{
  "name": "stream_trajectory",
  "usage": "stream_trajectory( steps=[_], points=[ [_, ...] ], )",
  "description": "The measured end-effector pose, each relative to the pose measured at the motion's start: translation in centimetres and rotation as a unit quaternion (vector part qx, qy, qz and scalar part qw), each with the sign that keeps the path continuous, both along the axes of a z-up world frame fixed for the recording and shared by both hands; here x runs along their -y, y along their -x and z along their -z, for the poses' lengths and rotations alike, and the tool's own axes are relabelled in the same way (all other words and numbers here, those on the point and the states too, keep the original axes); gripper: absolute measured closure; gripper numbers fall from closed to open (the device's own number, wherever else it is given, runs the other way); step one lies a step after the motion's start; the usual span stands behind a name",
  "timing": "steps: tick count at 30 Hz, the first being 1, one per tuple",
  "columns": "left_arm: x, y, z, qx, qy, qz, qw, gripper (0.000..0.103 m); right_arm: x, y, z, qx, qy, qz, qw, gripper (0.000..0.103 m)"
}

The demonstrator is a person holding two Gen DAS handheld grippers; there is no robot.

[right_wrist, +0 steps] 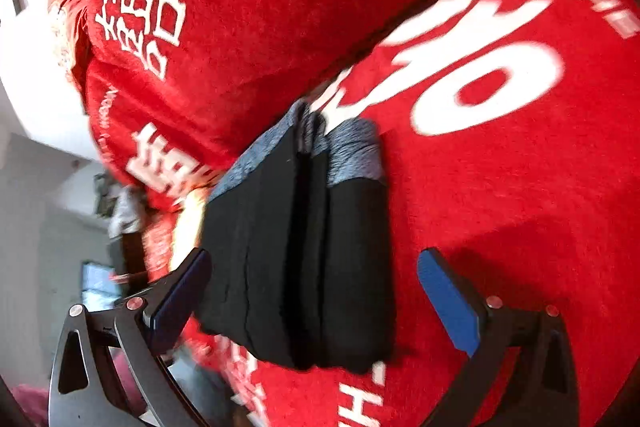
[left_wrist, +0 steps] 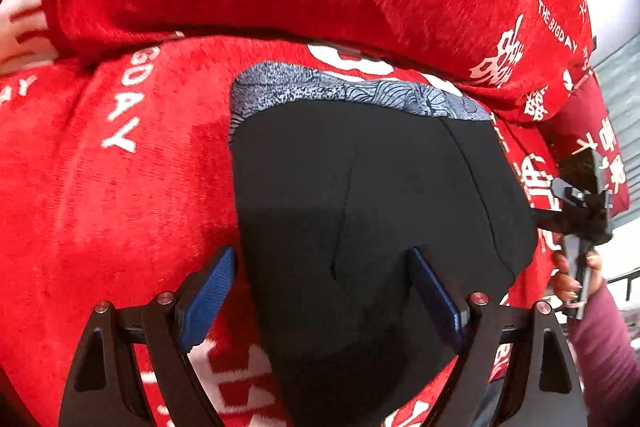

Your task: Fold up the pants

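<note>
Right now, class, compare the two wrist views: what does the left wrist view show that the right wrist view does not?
Only the left wrist view shows the right tool from outside, held by a hand at the picture's right edge.

Only the right wrist view shows the folded layers of the pants edge-on, plus a blurred room at the left.

Both show the folded black pants with a grey patterned waistband, lying on a red blanket with white lettering, between open blue-padded fingers.

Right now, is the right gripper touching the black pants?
Apart. In the right wrist view the right gripper has its jaws wide open, and neither blue pad presses the folded black pants lying between them.
</note>
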State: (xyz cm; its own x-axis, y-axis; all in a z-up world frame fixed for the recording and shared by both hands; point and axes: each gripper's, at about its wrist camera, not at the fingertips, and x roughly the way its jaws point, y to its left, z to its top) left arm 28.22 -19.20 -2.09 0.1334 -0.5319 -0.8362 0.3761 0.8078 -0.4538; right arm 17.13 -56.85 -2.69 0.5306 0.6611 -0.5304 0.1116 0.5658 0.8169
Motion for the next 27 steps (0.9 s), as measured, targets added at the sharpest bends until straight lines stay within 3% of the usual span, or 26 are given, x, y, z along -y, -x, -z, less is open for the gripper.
stream_trajectory(
  steps=[5, 7, 15, 17, 18, 20, 23, 27],
  points=[
    [0.6, -0.8, 1.0, -0.006, 0.023, 0.004, 0.9997, 0.015, -1.2, -2.8, 0.9, -0.004, -0.018, -0.054, 0.998, 0.000],
    [1.1, -1.0, 1.3, -0.001, 0.016, 0.007, 0.9998, 0.004, -1.6, -3.5, 1.5, -0.010, -0.012, -0.068, 0.998, 0.000],
    [1.4, -1.4, 2.1, -0.017, 0.024, 0.014, 0.9995, 0.004, -3.4, -4.4, 1.4, -0.032, 0.046, -0.113, 0.992, 0.001],
    [1.5, -1.3, 1.9, -0.008, 0.026, 0.016, 0.9995, 0.012, -3.2, -4.6, 1.5, -0.041, 0.039, -0.097, 0.994, 0.002],
    [1.5, -0.9, 1.6, 0.000, 0.035, 0.020, 0.9992, 0.021, -3.1, -4.5, 1.4, -0.042, 0.035, -0.086, 0.995, 0.005],
    [1.6, -0.2, 0.7, 0.022, 0.036, 0.027, 0.9987, 0.030, -2.9, -4.2, 1.4, -0.045, 0.036, -0.077, 0.995, 0.035],
    [1.3, 0.1, 0.0, 0.025, 0.045, 0.021, 0.9985, 0.041, -2.7, -3.4, 0.8, -0.031, 0.026, -0.065, 0.997, 0.054],
    [0.1, 0.4, -1.2, 0.010, 0.076, 0.001, 0.9971, 0.049, -2.8, -2.5, -0.7, -0.018, -0.006, -0.044, 0.999, 0.060]
  ],
)
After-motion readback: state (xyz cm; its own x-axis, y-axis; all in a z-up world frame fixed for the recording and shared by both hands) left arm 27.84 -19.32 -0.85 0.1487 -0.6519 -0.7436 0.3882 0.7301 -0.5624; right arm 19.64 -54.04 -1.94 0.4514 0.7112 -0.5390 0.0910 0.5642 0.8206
